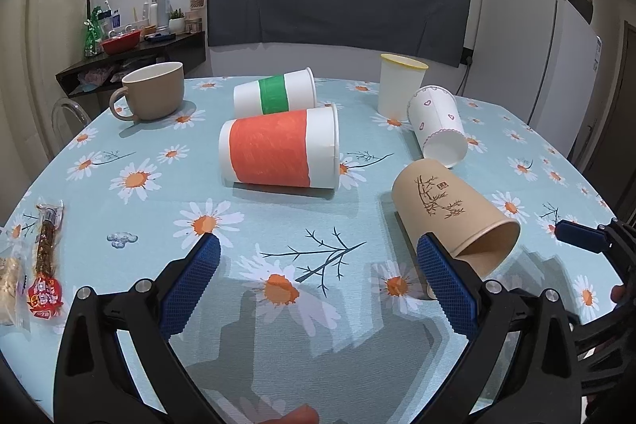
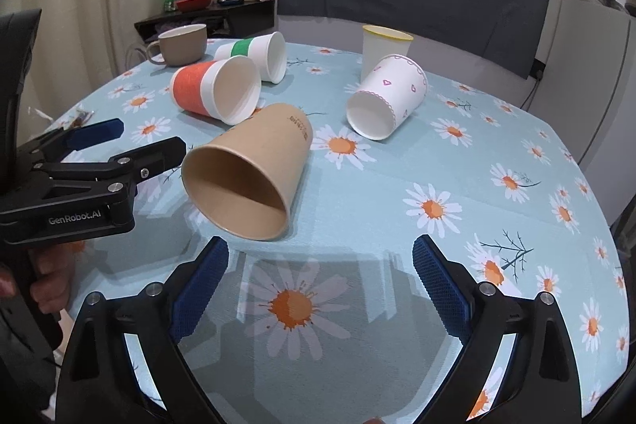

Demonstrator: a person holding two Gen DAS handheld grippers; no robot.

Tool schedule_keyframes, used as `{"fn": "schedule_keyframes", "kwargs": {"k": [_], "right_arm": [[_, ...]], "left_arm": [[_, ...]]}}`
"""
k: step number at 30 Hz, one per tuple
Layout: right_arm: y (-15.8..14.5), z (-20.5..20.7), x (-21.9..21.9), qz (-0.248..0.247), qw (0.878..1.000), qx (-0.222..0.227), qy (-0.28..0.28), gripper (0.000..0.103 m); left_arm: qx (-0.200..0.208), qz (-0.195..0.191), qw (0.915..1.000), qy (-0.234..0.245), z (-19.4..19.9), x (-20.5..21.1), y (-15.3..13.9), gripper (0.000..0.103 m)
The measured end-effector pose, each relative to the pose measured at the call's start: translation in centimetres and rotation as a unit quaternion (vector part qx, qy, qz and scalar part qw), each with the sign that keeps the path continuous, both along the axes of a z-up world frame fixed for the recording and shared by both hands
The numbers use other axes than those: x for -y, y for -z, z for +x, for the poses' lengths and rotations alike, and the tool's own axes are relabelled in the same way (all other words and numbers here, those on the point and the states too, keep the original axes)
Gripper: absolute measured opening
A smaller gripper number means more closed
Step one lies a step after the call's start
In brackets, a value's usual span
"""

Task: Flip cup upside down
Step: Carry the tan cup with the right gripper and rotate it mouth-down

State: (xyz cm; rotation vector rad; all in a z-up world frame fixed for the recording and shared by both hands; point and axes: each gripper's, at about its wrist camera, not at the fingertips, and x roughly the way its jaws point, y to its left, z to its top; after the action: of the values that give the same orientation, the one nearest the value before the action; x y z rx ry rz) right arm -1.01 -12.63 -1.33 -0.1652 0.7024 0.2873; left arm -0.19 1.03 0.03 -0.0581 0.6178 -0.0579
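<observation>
The approach step is judged to be in hand: no cup is gripped yet. The right gripper (image 2: 320,273) is seen with its blue pads spread wide, nothing between them, and it is directed at the brown paper cup (image 2: 248,173), which lies on its side on the flowered tablecloth (image 2: 437,265) with its open mouth turned toward this gripper. The left gripper (image 1: 318,277) is also spread wide and empty; in its own view its right pad (image 1: 445,281) stands just in front of the brown cup's rim, but whether it touches the cup cannot be told.

It cannot be known from the task sentence which cup is meant (the brown one is only the nearest to both tools). Other cups are also lying on their sides: the orange-banded cup (image 1: 278,151), behind it the green-banded cup (image 1: 274,94), and the heart-patterned cup (image 1: 437,124). The yellow-rimmed cup (image 1: 399,86) and the brown mug (image 1: 153,92) are standing upright, well apart from the grippers.

For the next move, it is judged that the brown cup's wall should be taken between the pads, probably near the rim or across the body, with light pressure, because thin paper is easily crushed. After this the cup would have to be lifted, turned so that its mouth faces down, and set on the cloth. A lying cup can roll away when it is pushed, so the closing should be done from both sides together.
</observation>
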Motion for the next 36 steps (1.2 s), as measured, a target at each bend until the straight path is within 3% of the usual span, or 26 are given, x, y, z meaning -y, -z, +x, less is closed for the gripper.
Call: {"fn": "schedule_keyframes", "kwargs": {"k": [5, 11, 15, 17, 20, 25, 30, 36], "right_arm": [[-0.2, -0.2, 2.4, -0.015, 1.0, 0.005, 0.024, 0.091], [-0.1, 0.7, 5.2, 0.014, 1.0, 0.003, 0.017, 0.093], [0.4, 1.9, 6.3, 0.033, 0.999, -0.006, 0.008, 0.093], [0.6, 2.6, 6.7, 0.038, 0.999, -0.013, 0.014, 0.093], [0.7, 3.2, 6.9, 0.041, 0.999, -0.019, 0.007, 0.093], [0.9, 3.7, 7.0, 0.04, 0.998, -0.032, -0.024, 0.093], [1.6, 4.2, 7.1, 0.029, 0.998, -0.043, -0.044, 0.093], [2.1, 4.7, 7.0, 0.031, 0.996, -0.053, -0.066, 0.093]], "left_arm": [[0.0, 0.006, 1.0, 0.003, 0.0, 0.1, 0.0, 0.097], [-0.015, -0.008, 0.9999, 0.0, 0.4, -0.3, 0.2, 0.097], [-0.002, -0.015, 0.9998, -0.01, 0.0, -0.7, -0.2, 0.097], [0.001, -0.036, 0.9992, -0.015, -0.1, -1.3, -0.4, 0.097], [-0.049, -0.071, 0.9962, -0.014, 0.8, -1.8, -0.3, 0.097], [-0.062, -0.096, 0.9931, -0.026, 1.6, -1.8, -2.0, 0.097], [-0.09, -0.062, 0.994, -0.008, 2.7, 0.8, -4.3, 0.097], [-0.17, -0.076, 0.9824, 0.019, 5.5, 3.2, -5.0, 0.097]]}}
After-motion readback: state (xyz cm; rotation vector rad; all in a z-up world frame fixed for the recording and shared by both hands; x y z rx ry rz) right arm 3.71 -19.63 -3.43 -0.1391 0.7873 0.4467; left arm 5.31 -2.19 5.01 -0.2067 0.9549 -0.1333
